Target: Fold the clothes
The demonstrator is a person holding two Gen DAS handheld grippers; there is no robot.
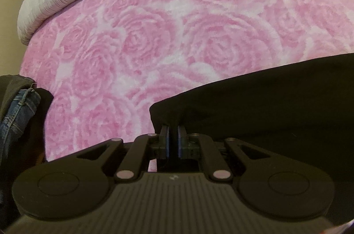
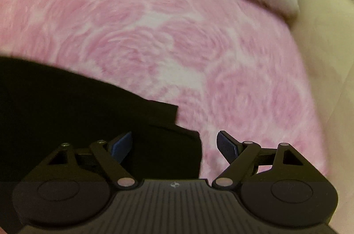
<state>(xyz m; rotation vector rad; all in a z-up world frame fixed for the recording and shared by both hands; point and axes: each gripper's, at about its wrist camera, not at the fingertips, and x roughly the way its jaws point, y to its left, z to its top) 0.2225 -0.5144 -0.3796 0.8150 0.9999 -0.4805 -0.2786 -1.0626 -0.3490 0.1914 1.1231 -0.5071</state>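
We've got the left hand-held gripper (image 1: 173, 136) pinching the black garment's (image 1: 265, 105) corner on the pink bed (image 1: 154, 34), while our right hand-held gripper (image 2: 174, 145) hangs open-jawed straddling its opposite edge.

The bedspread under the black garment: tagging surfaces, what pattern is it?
Pink bedspread with large rose swirls on white; sharpest in the left wrist view.
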